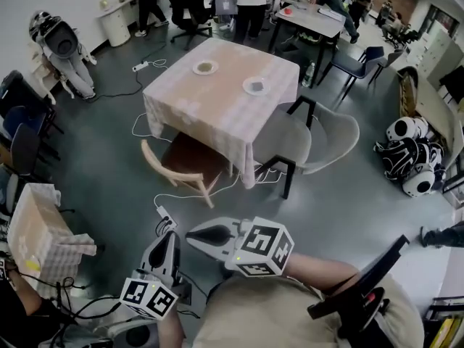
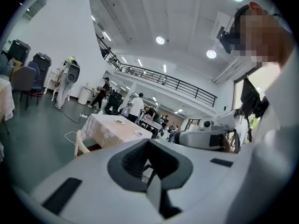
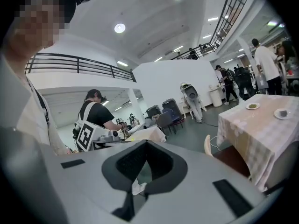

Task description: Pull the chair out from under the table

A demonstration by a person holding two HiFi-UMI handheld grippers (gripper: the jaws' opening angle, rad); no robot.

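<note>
A wooden chair [image 1: 181,167] with a pale curved backrest is tucked under the near-left side of a square table [image 1: 217,96] draped in a checked cloth. The same chair [image 2: 80,144] shows small in the left gripper view, and its backrest [image 3: 208,146] shows beside the table [image 3: 261,125] in the right gripper view. Both grippers are held close to the person's body, well short of the chair. My left gripper [image 1: 172,239] [image 2: 149,146] is shut and empty. My right gripper [image 1: 194,234] [image 3: 147,144] points left across it, shut, with nothing in it.
Two grey chairs [image 1: 290,140] [image 1: 337,133] stand at the table's right side. Two small plates [image 1: 205,67] [image 1: 256,86] rest on the cloth. A power strip and white cables [image 1: 165,216] lie on the floor between me and the chair. Another cloth-covered table [image 1: 40,234] stands at left.
</note>
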